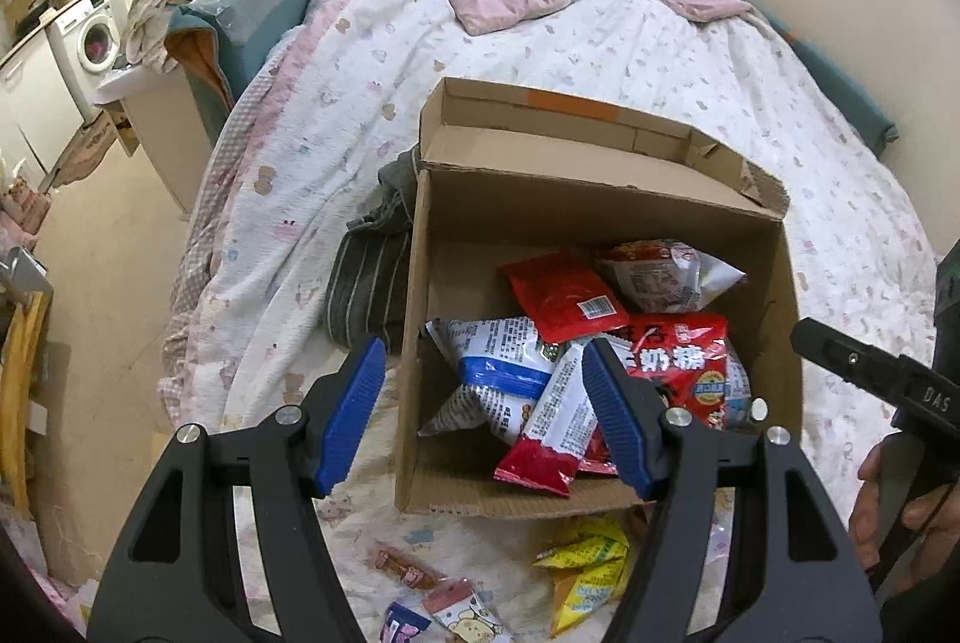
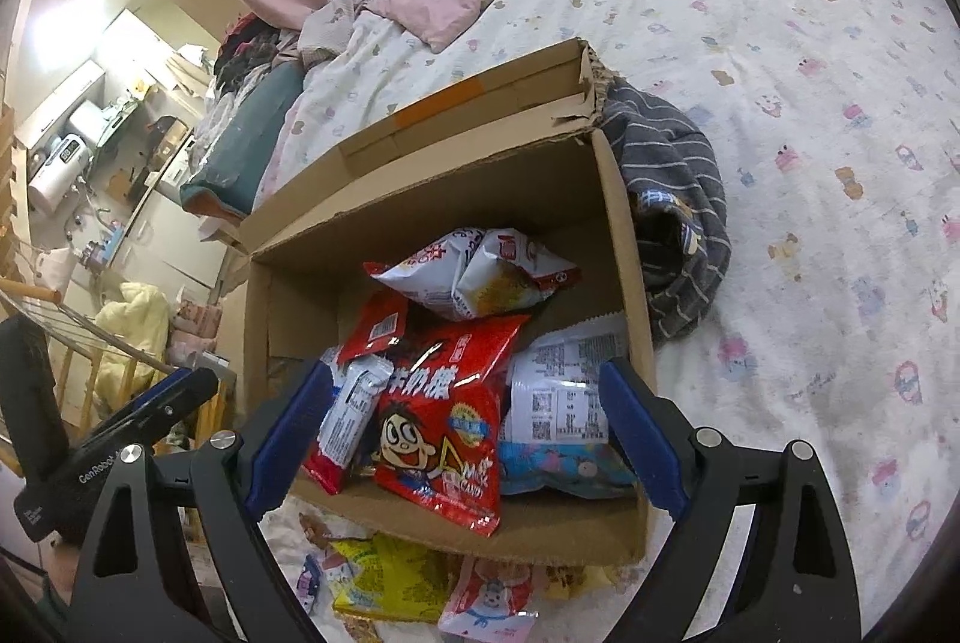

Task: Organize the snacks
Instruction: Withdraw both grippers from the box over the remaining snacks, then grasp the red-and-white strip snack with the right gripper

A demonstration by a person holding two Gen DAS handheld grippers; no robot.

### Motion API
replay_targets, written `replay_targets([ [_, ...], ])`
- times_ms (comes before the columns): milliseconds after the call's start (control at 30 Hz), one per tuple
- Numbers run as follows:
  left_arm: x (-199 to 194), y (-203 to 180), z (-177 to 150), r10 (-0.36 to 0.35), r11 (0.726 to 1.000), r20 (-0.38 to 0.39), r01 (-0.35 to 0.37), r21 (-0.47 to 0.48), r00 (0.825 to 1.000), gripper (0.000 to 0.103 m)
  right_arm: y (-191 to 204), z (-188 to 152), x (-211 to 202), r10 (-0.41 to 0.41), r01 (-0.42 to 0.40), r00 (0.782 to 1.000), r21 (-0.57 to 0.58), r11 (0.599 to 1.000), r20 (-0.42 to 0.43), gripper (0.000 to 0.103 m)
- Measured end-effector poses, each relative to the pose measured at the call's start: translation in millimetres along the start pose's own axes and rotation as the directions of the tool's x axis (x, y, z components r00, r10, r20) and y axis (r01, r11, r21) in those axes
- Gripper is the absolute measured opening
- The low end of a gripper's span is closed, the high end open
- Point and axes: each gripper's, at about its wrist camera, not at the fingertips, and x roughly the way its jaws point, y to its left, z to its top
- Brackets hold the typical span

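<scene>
The cardboard box (image 1: 600, 199) stands open on the bed (image 1: 660, 43), its far flap (image 1: 576, 115) raised and torn at one corner, its near wall low. Open quilt lies right of the box; on its other side a striped grey garment (image 2: 678, 199) presses against the wall.

The left tongs (image 1: 485, 406) gape wide and empty, one blue pad (image 1: 354, 409) outside the box's left wall, the other over the snacks. The right tongs (image 2: 465, 430) are equally wide and hold nothing, straddling the box's near edge.

Inside lie glossy, crinkled packets: a red milk-candy bag (image 2: 447, 415) with a cartoon face on top, a red-and-white wafer bar (image 1: 555, 421) leaning on it, a white-and-blue bag (image 1: 498, 361), a flat red sachet (image 1: 564, 295), a puffed white chip bag (image 2: 480, 271) at the back.

The right wrist view alone shows a white-and-blue printed pouch (image 2: 564, 415) against the right wall. Loose on the quilt before the box lie yellow packets (image 1: 585, 565) and a small pink sachet (image 2: 486, 601). The left view catches the person's right hand (image 1: 888, 499) at the edge.
</scene>
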Motion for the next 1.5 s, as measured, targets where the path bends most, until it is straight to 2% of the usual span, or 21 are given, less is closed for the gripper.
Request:
replay_targets([
  [133,-12,6,-6,-0.017,1.000,0.022,0.017,-0.025,1.000,0.065,3,-6,-11,0.007,-0.007,1.000,0.004,1.000,0.012,0.093],
  [167,-15,7,-9,-0.016,0.999,0.025,0.017,-0.029,1.000,0.068,4,-8,-14,0.009,-0.009,1.000,0.005,1.000,0.014,0.093],
  [200,-18,8,-12,-0.018,0.999,0.026,0.019,-0.034,1.000,0.076,5,-10,-17,0.010,-0.010,1.000,0.003,1.000,0.016,0.093],
  [300,-25,12,-22,0.000,0.999,0.034,0.001,-0.048,0.999,0.083,7,-18,-27,0.007,-0.007,1.000,-0.004,1.000,0.021,0.093],
  [433,-30,18,-35,0.027,0.998,0.010,-0.027,-0.050,1.000,0.083,6,-30,-38,0.000,0.000,1.000,-0.008,1.000,0.022,0.093],
  [667,-32,32,-63,0.043,0.997,-0.050,-0.046,-0.069,0.998,0.083,-4,-56,-52,0.008,-0.010,1.000,0.062,0.998,0.018,0.093],
  [767,-33,33,-75,0.049,0.997,-0.067,-0.053,-0.062,0.997,0.083,-8,-70,-54,0.010,-0.011,1.000,0.089,0.996,0.003,0.093],
  [967,-32,36,-95,0.046,0.996,-0.125,-0.055,-0.074,0.991,0.083,-15,-94,-48,-0.032,0.037,0.998,0.080,0.996,-0.060,0.093],
  [1267,-24,15,-108,0.025,0.999,-0.188,-0.033,-0.036,0.982,0.083,-29,-110,-35,-0.102,0.111,0.985,0.063,0.992,-0.137,0.093],
  [1333,-21,7,-111,-0.005,1.000,-0.211,-0.001,-0.030,0.978,0.083,-29,-111,-32,-0.100,0.111,0.983,0.060,0.992,-0.152,0.093],
  [1500,-20,-2,-107,0.002,1.000,-0.197,-0.003,-0.001,0.980,0.083,-24,-109,-19,-0.124,0.132,0.977,0.039,0.990,-0.174,0.093],
])
